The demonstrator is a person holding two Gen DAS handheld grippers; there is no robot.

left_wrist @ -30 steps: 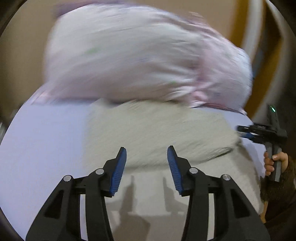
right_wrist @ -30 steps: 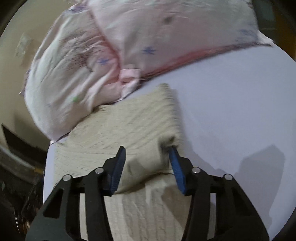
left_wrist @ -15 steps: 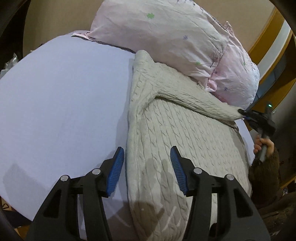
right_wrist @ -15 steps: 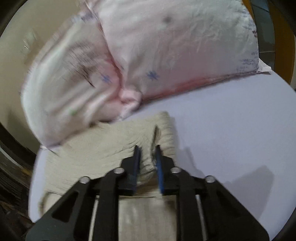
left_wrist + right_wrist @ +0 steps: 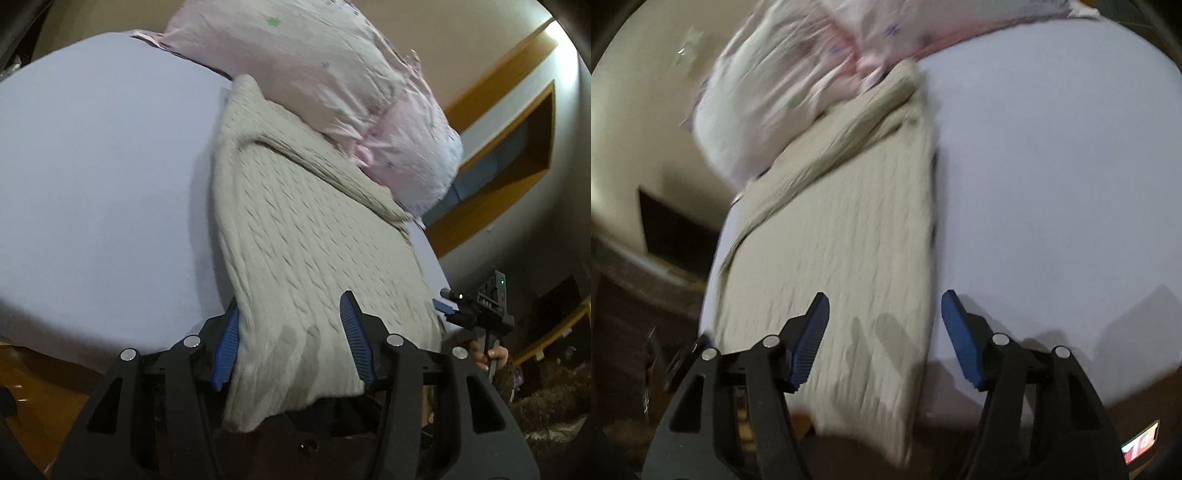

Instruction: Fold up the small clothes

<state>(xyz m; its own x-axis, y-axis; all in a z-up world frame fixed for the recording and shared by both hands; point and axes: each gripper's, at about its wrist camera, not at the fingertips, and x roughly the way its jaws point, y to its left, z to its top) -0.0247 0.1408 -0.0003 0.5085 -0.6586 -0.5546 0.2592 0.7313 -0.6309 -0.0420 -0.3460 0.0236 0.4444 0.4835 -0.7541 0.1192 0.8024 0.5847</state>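
Observation:
A beige cable-knit sweater lies lengthwise on the pale lilac bed sheet, a sleeve folded across its far end by the pillows. Its near hem hangs over the bed edge. My left gripper is open, its jaws on either side of the near hem, which lies between them. In the right wrist view the sweater is blurred. My right gripper is open and empty above the sweater's near right edge. It also shows in the left wrist view, beside the sweater's right edge.
Two pale pink patterned pillows lie at the far end of the bed, touching the sweater. The sheet stretches bare on both sides of the sweater. A cream wall with a wooden-framed niche is at the right. Dark floor clutter lies beside the bed.
My right gripper has let go of the sleeve, opened, and drawn back to the near end. My left gripper has pulled back to the hem. The sleeve now lies folded across the sweater.

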